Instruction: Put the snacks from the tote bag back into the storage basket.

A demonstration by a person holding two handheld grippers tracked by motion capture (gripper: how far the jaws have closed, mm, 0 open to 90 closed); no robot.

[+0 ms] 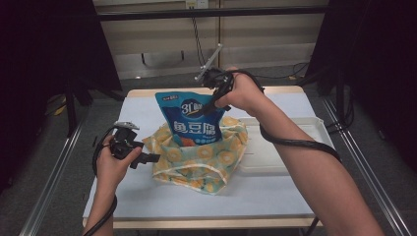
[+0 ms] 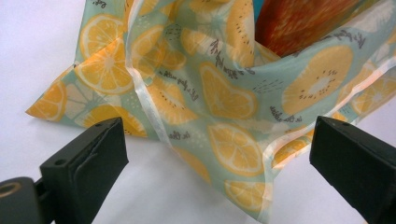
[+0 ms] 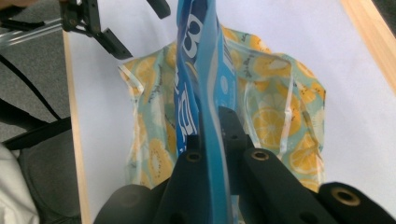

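Two tools work at the white worktop point(image 1: 147, 196). The right tool point(image 3: 208, 140) is clenched on the top edge of a blue snack pouch point(image 1: 191, 118), printed "鱼豆腐" in big white characters, standing half inside a lemon-print bag point(image 1: 196, 160) near the worktop's middle. The left tool point(image 2: 210, 154) is released, jaws wide apart at the bag's left corner. A white tray point(image 1: 295, 142) lies toward the right edge.

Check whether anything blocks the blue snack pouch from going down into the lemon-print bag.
Nothing visible does. The right tongs pinch the blue snack pouch, whose lower end already sits in the open mouth of the lemon-print bag. The left tongs stand open beside the bag.
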